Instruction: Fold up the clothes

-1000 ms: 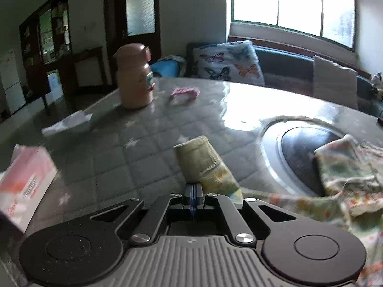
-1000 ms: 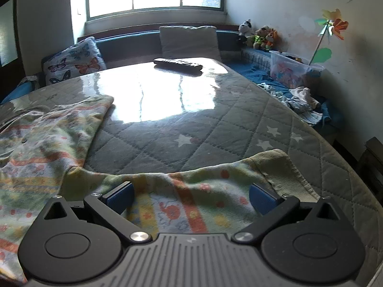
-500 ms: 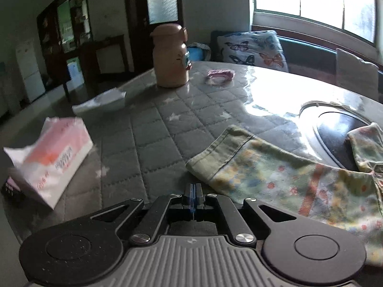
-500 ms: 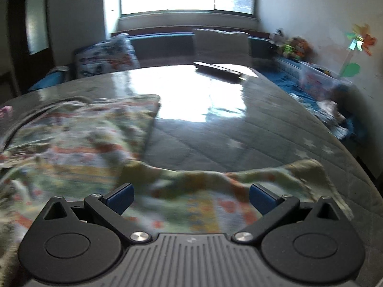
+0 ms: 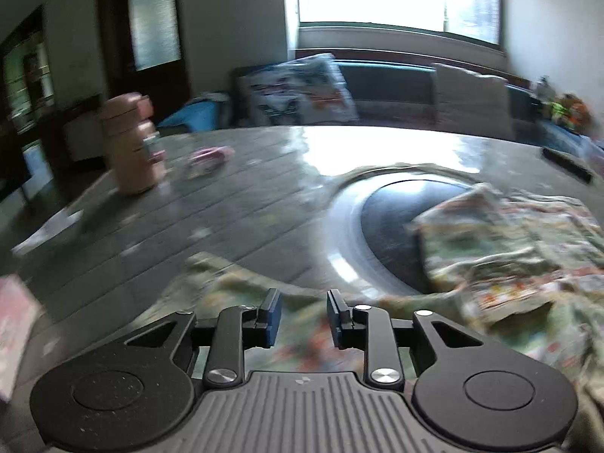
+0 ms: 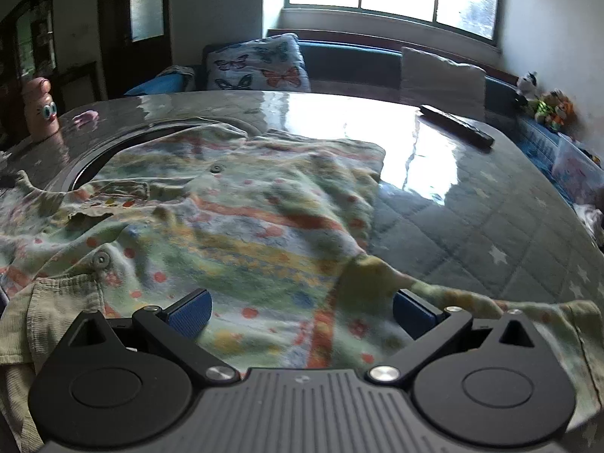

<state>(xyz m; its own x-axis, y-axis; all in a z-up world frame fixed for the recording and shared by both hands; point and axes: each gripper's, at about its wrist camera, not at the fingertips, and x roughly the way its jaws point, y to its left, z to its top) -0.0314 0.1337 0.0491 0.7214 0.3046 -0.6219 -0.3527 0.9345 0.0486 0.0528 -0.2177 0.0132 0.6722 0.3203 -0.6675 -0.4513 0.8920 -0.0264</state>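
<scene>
1. While the left wrist view is smeared by blur, the left tongs point(image 5: 300, 315) are seen with the jaws a narrow way apart, nothing gripped between the blue pads point(image 5: 272, 317).
2. A sleeve end of the patterned garment point(image 5: 502, 256) is spread beneath and just ahead of these tongs; whether cloth is touched by the pads cannot be told.
3. The rest of the garment is bunched to the right, partly over the round inset ring point(image 5: 347, 226) in the quilted surface point(image 5: 234, 204).
4. A pink bottle point(image 5: 130, 143) is stood upright at the far left of the surface, with a small pink item point(image 5: 209, 154) near it.
5. A dark remote point(image 5: 566, 164) is seen near the far right edge.
6. In the right wrist view, the right tongs point(image 6: 302, 311) are held wide open above the garment point(image 6: 234, 204), nothing clamped.
7. The garment is laid across the surface point(image 6: 490, 207), its buttons point(image 6: 101, 259) facing up, one sleeve trailing to the right under the tongs.
8. The remote point(image 6: 456, 125) is lying well apart from the cloth, near a butterfly cushion point(image 6: 260, 64) on the bench behind.
</scene>
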